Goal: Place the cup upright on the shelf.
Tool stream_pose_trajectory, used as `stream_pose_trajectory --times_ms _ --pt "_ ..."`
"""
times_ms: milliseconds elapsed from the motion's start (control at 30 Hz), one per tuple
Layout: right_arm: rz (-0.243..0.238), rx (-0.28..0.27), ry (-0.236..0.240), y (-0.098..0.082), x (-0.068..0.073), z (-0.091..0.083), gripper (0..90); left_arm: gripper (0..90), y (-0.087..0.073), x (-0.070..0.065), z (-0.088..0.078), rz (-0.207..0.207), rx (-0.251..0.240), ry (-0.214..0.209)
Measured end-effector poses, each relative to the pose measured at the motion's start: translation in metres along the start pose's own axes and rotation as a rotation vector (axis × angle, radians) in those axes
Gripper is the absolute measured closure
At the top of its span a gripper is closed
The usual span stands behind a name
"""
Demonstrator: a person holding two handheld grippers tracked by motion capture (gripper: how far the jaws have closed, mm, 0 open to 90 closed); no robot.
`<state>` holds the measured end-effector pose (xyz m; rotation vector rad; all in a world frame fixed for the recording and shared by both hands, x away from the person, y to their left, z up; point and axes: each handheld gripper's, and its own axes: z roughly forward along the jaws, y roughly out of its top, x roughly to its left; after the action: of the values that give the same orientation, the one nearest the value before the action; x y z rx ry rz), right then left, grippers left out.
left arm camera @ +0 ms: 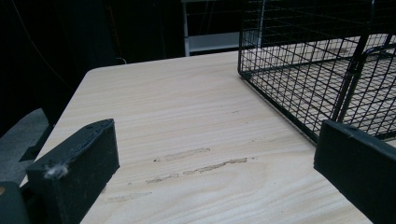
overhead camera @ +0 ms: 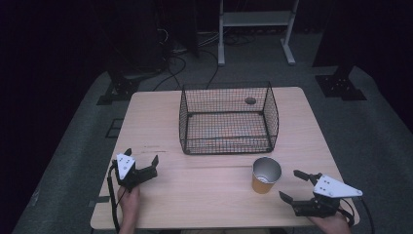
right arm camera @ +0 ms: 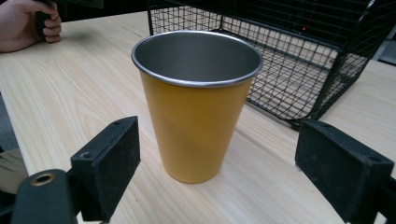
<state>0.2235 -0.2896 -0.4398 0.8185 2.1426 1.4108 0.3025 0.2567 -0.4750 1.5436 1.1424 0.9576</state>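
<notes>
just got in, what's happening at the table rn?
A person holds a gripper in each hand at a wooden table. Nothing is grasped. The right gripper is open and aimed at an upright orange cup, whose metal inside looks empty; its fingers flank the cup without touching it. The left gripper is open too, over bare table left of the black wire basket. The basket sits behind the cup and looks empty.
</notes>
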Motion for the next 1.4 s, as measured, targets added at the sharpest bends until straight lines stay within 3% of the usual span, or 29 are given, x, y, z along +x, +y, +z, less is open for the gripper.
stream_pose_trajectory --times_ms 500,833,1033,1400 --pt "0.001 0.046 0.027 0.006 0.008 0.023 13.2 0.0 0.0 0.0 0.0 0.003 -0.002 -0.001" --pt "-0.018 0.043 0.012 0.013 0.012 0.037 13.2 0.0 0.0 0.0 0.0 0.003 -0.002 -0.002" --pt "0.013 0.042 0.022 0.015 0.009 0.045 13.2 0.0 0.0 0.0 0.0 0.005 -0.002 -0.002" --pt "0.001 0.04 0.003 0.02 0.01 0.056 12.2 0.0 0.0 0.0 0.0 0.006 -0.003 -0.002"
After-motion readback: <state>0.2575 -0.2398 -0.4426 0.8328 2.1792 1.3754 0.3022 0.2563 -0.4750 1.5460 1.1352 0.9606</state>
